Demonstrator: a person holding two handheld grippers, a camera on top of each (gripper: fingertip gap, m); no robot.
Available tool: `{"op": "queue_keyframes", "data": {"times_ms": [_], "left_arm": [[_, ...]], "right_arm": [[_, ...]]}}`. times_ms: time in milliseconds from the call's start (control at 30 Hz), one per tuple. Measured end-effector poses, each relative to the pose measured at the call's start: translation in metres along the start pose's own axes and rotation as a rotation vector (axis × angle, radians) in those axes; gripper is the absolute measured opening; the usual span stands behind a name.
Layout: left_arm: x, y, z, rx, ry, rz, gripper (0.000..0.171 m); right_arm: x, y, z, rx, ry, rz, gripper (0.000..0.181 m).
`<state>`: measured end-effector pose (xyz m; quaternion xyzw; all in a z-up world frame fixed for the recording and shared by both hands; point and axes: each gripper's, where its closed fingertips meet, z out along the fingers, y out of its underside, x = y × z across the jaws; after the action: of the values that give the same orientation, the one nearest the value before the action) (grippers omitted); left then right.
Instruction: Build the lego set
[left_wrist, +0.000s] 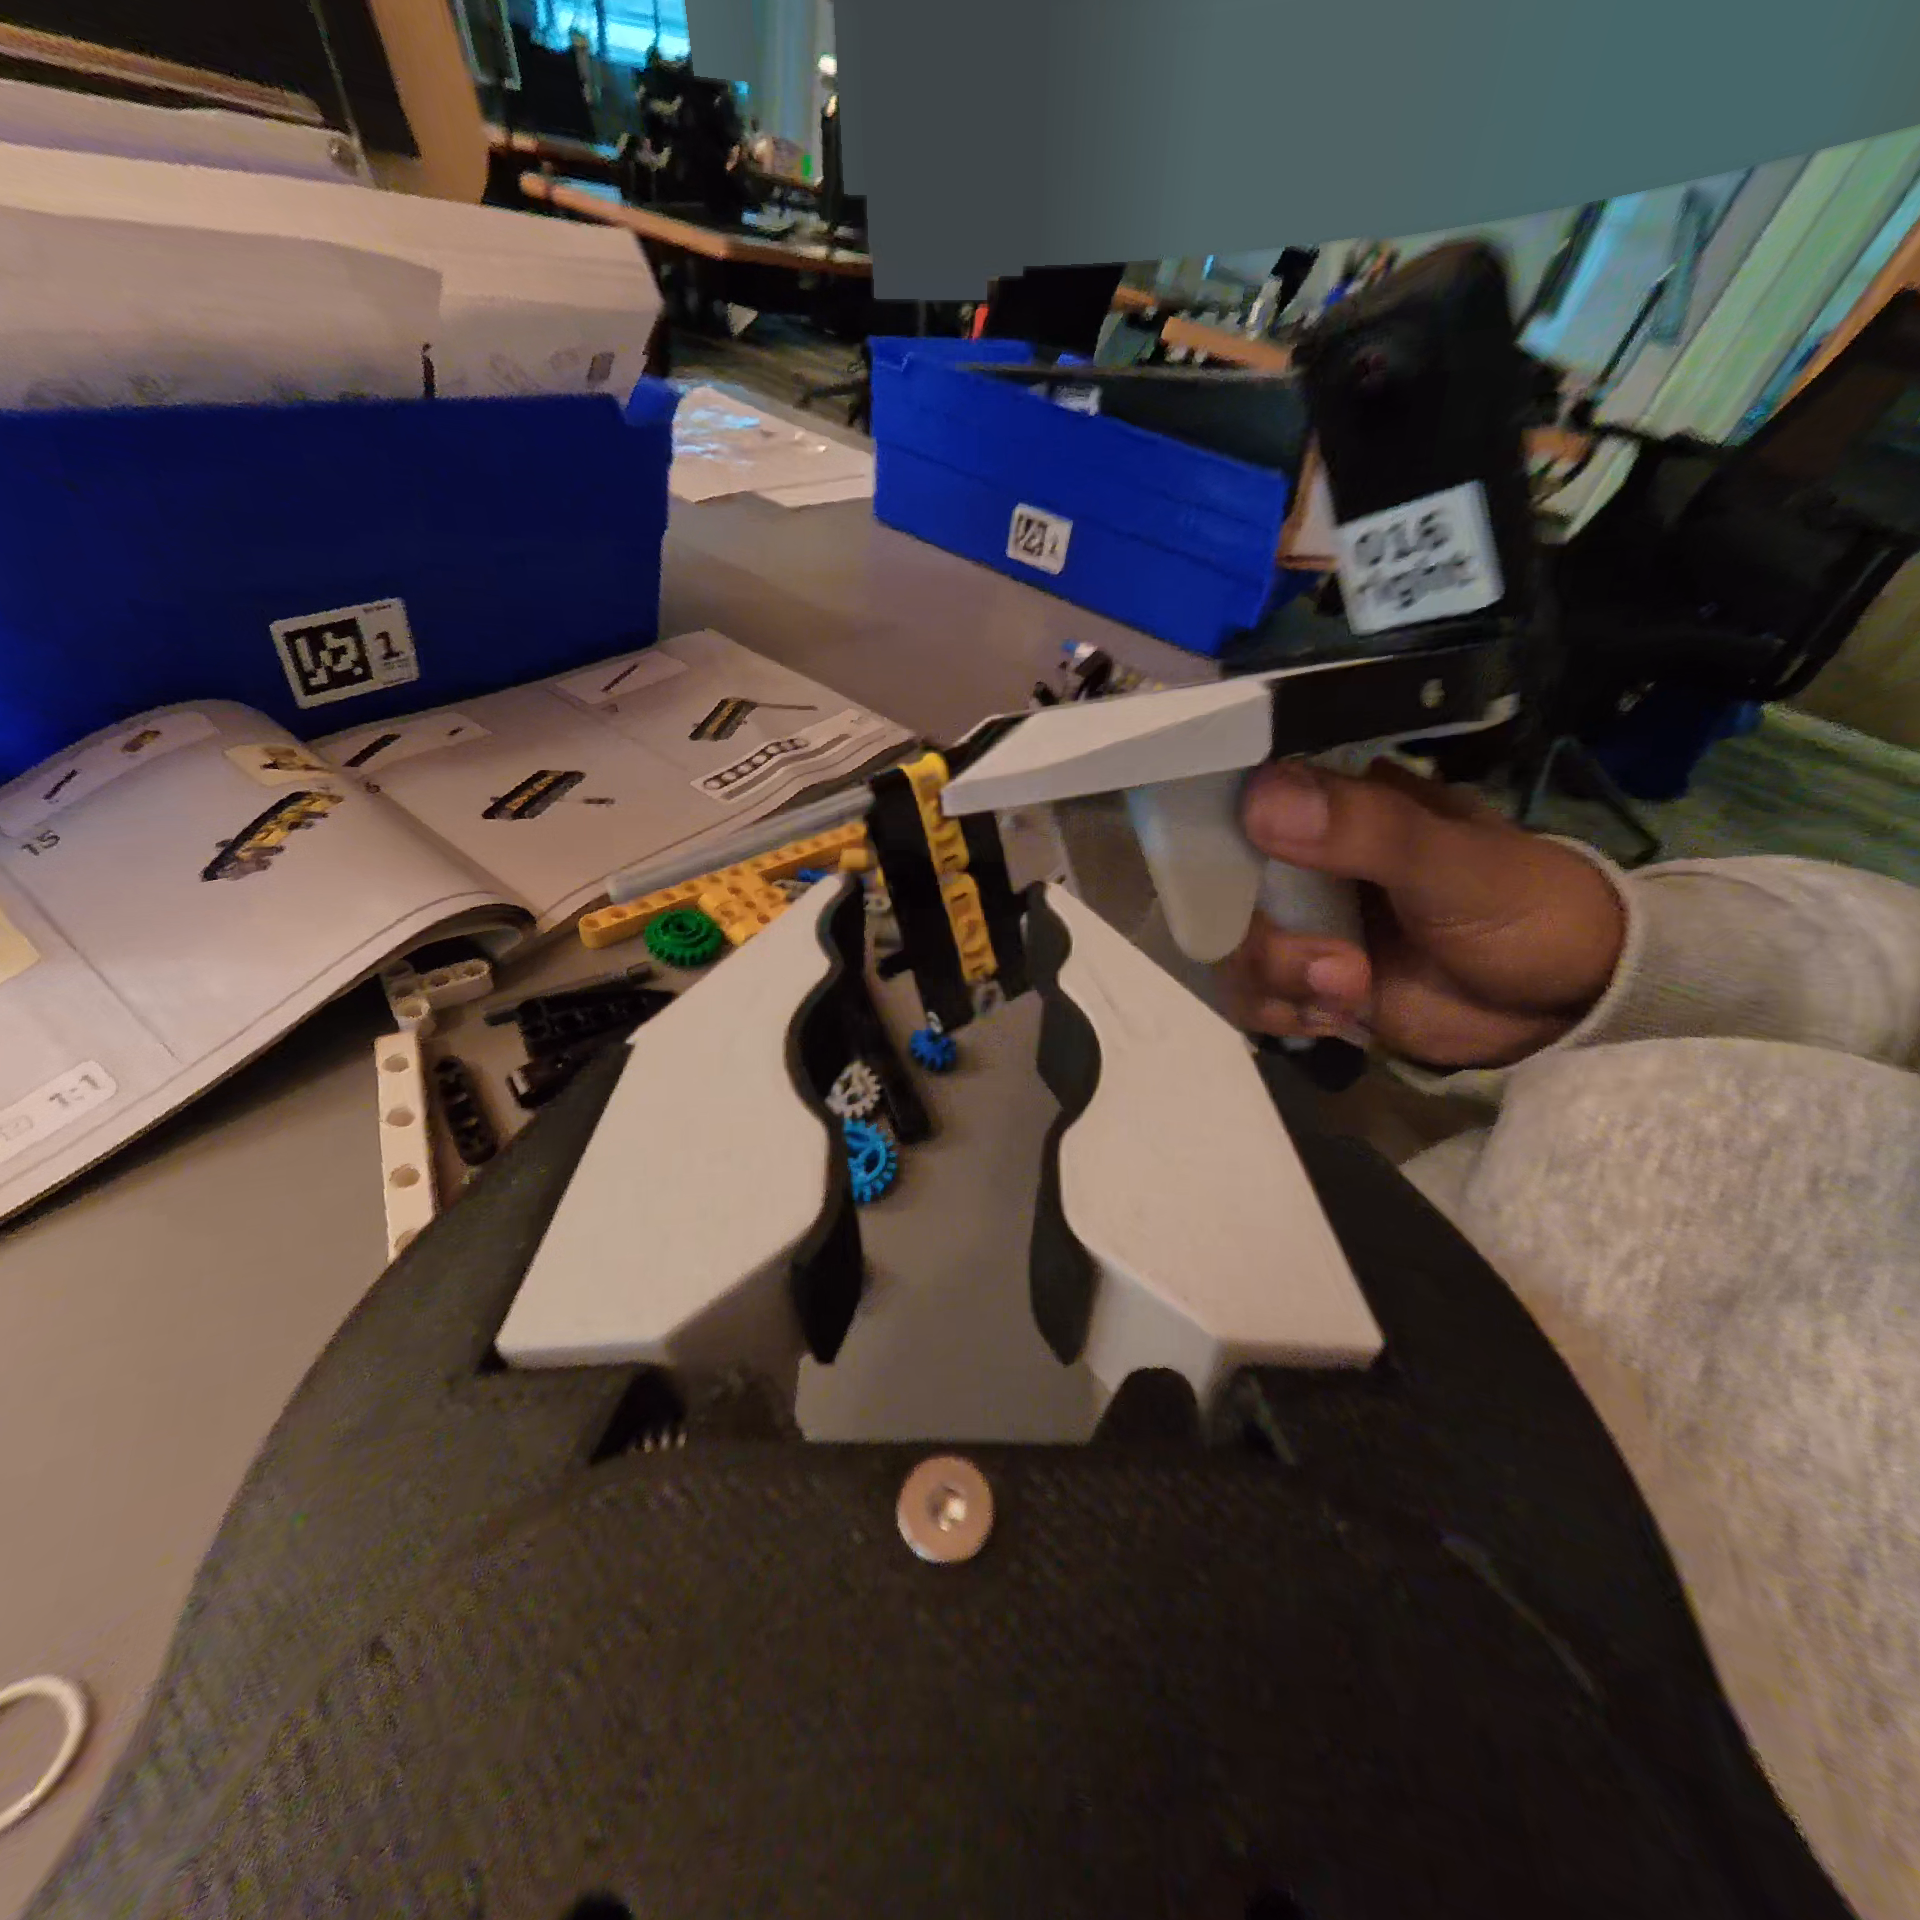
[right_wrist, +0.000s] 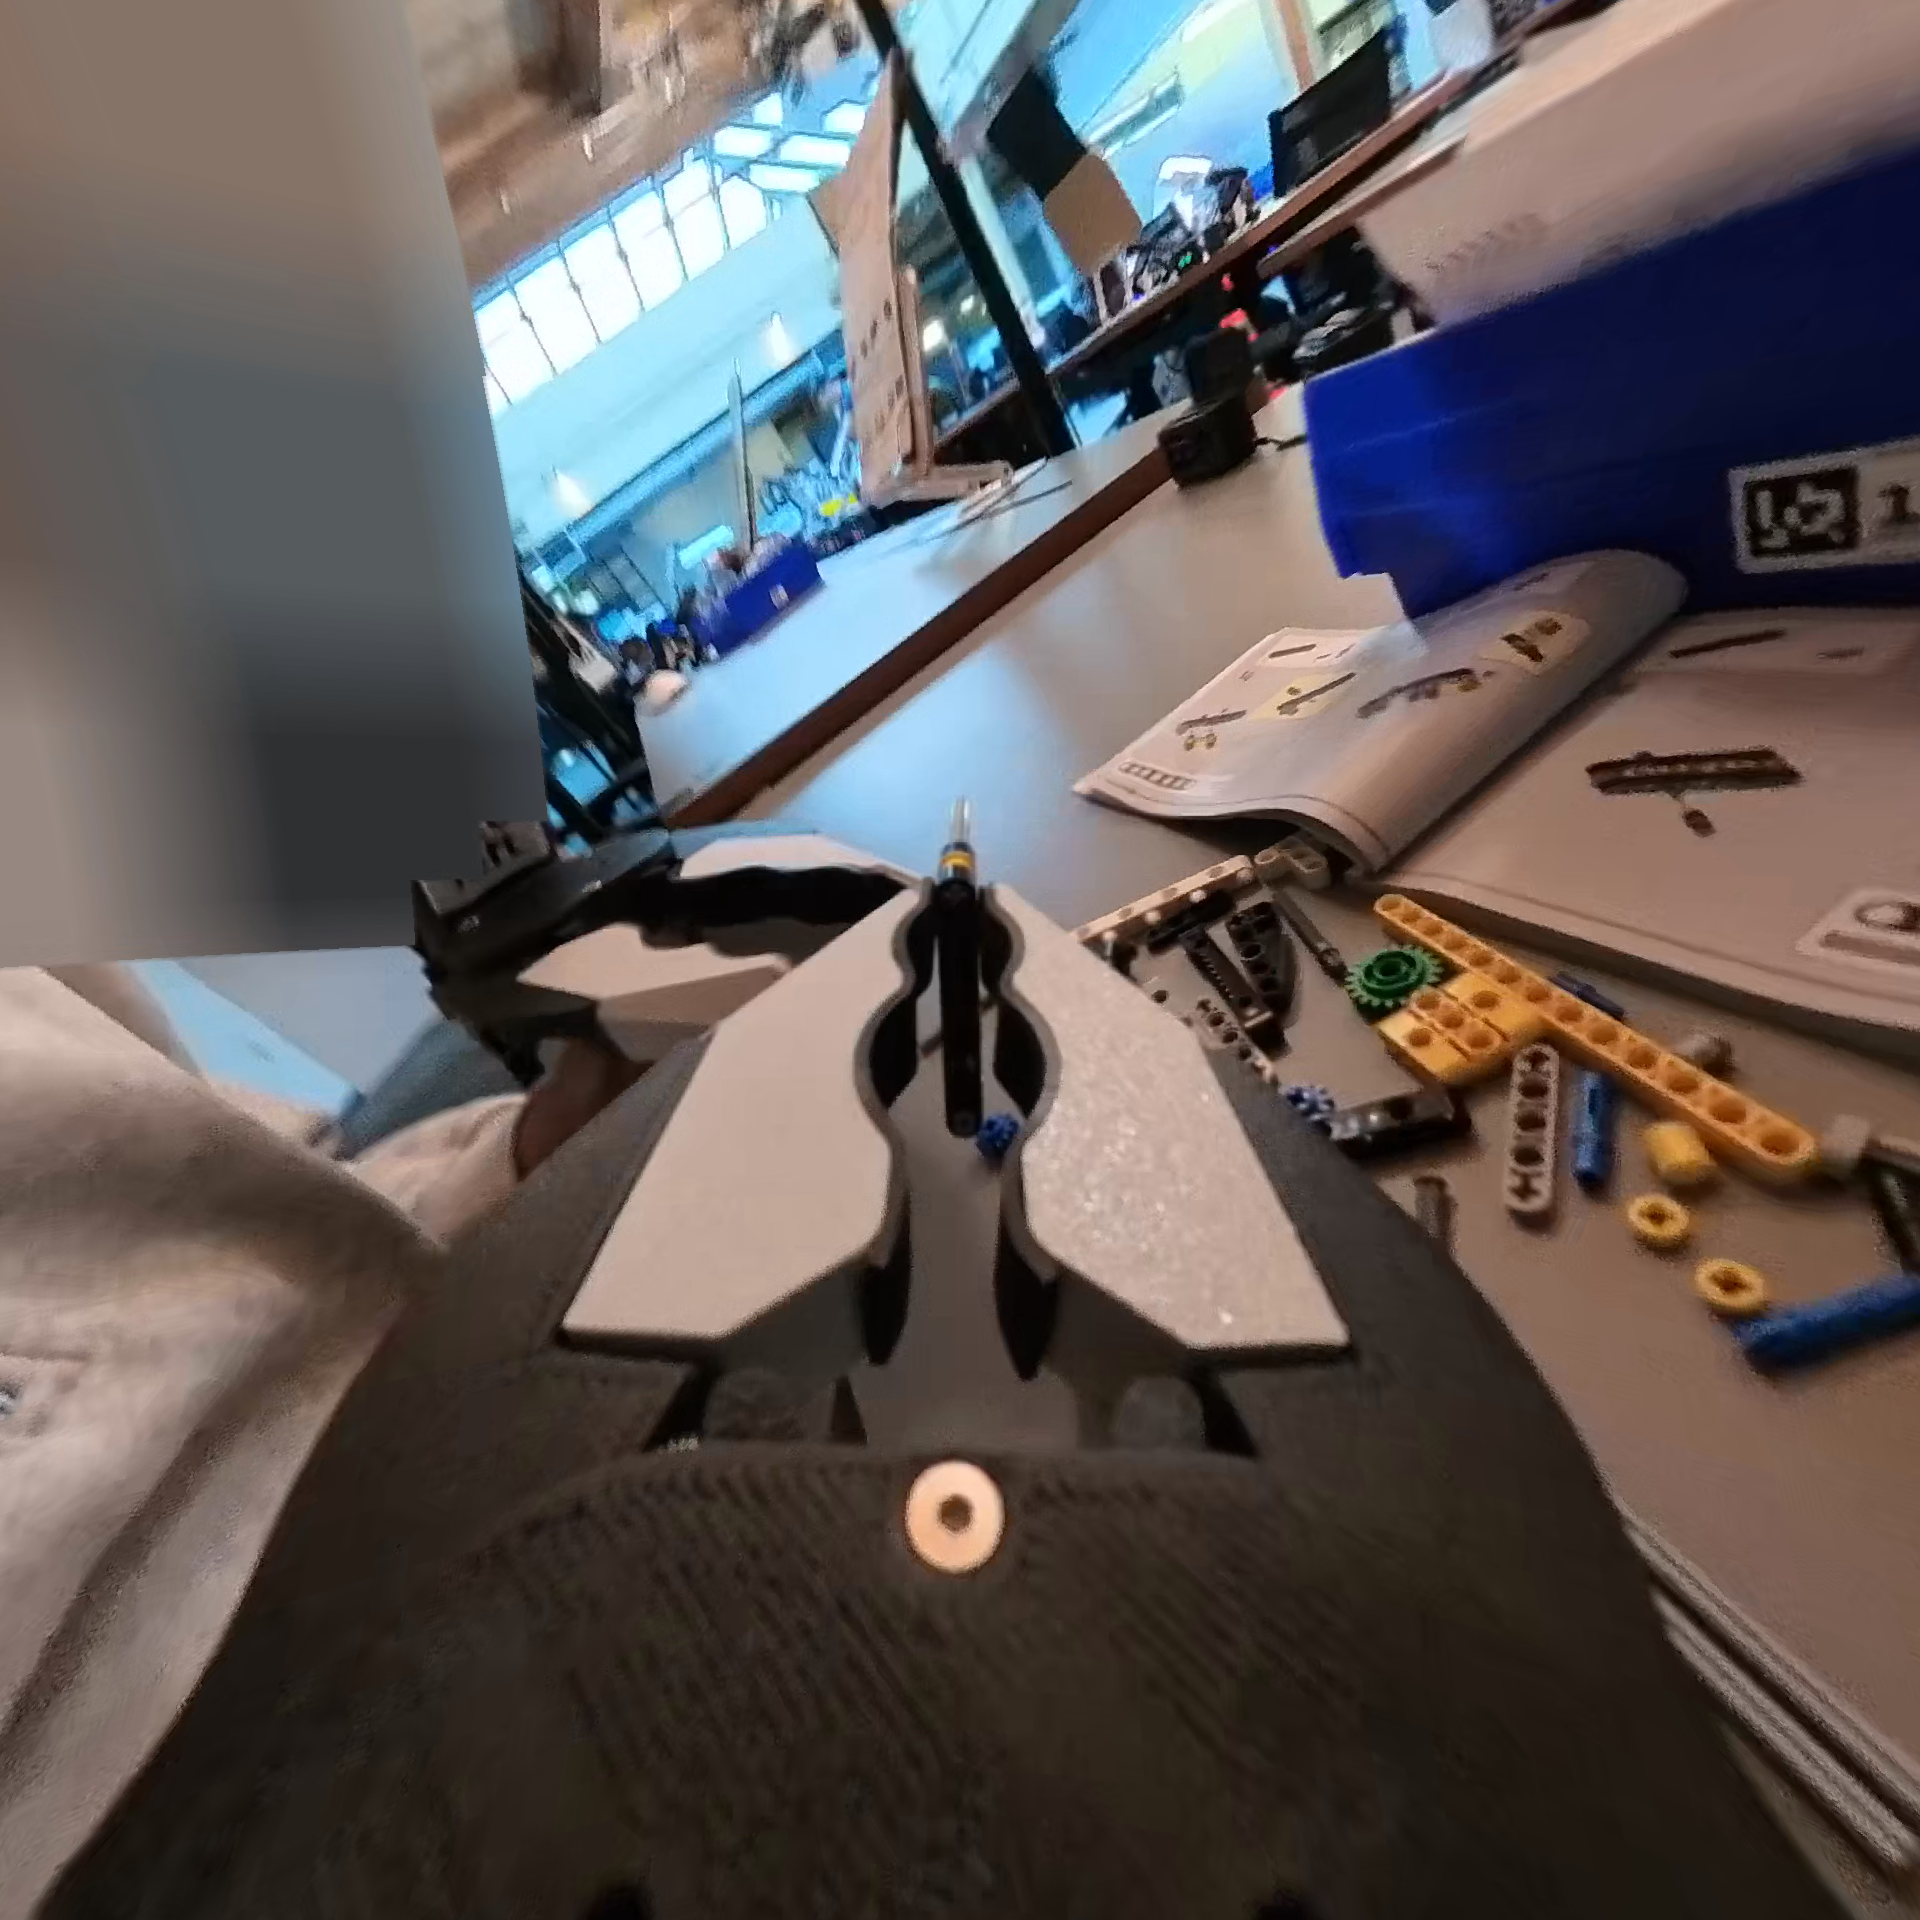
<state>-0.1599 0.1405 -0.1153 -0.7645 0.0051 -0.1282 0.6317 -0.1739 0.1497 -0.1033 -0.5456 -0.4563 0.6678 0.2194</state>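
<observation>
A black-and-yellow lego assembly (left_wrist: 940, 883) is held in the air between both grippers. A grey axle (left_wrist: 727, 844) sticks out of it to the left and a small blue gear (left_wrist: 930, 1049) sits at its lower end. My left gripper (left_wrist: 940, 896) is closed on its two sides at the fingertips. My right gripper (left_wrist: 951, 795) comes in from the right, held by a hand (left_wrist: 1434, 935). In the right wrist view my right gripper (right_wrist: 956, 904) is shut on the black beam of the assembly (right_wrist: 958, 1018), and the left gripper (right_wrist: 665, 935) reaches in from the left.
An open instruction booklet (left_wrist: 312, 831) lies on the grey table (left_wrist: 156, 1403), with loose pieces by it: yellow beams (right_wrist: 1558, 1049), a green gear (right_wrist: 1392, 977), a blue gear (left_wrist: 868, 1153), a white beam (left_wrist: 400, 1122) and black parts (left_wrist: 582, 1023). Two blue bins (left_wrist: 312, 520) (left_wrist: 1070, 488) stand behind. Only a small space, under 4 cm, lies between the two pairs of fingers.
</observation>
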Motion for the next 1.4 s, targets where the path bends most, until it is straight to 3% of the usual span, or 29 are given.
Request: {"op": "queue_keyframes", "data": {"times_ms": [167, 400, 533, 600, 833, 967, 1100, 1267, 1400], "left_arm": [[0.002, -0.011, -0.006, 0.08, 0.095, -0.11, 0.039], [0.0, -0.014, -0.006, 0.126, 0.286, -0.478, 0.037], [0.009, -0.014, -0.006, 0.125, 0.407, -0.582, 0.025], [0.014, -0.015, -0.008, 0.127, 0.466, -0.617, 0.009], [0.009, -0.019, -0.014, 0.167, 0.498, -0.66, 0.005], [0.004, -0.021, -0.015, 0.182, 0.484, -0.649, 0.005], [-0.002, -0.022, -0.016, 0.204, 0.454, -0.624, 0.005], [-0.007, -0.023, -0.013, 0.223, 0.343, -0.488, 0.005], [0.004, -0.024, -0.009, 0.21, 0.322, -0.351, 0.005]], "right_arm": [[0.013, -0.006, -0.011, 0.056, -0.057, 0.182, 0.005], [-0.006, -0.003, -0.008, 0.027, -0.204, 0.234, 0.005], [-0.019, 0.001, -0.004, 0.006, -0.276, 0.238, 0.005], [-0.022, 0.002, -0.003, -0.003, -0.285, 0.228, 0.005], [-0.007, -0.022, -0.02, 0.075, -0.201, 0.124, 0.024], [0.017, -0.023, -0.04, 0.017, -0.035, -0.085, 0.03], [0.012, -0.01, -0.044, -0.053, -0.023, -0.206, 0.04], [0.006, -0.011, -0.037, -0.028, 0.018, -0.358, 0.041], [0.01, -0.003, -0.036, -0.062, 0.171, -0.623, 0.038]]}}
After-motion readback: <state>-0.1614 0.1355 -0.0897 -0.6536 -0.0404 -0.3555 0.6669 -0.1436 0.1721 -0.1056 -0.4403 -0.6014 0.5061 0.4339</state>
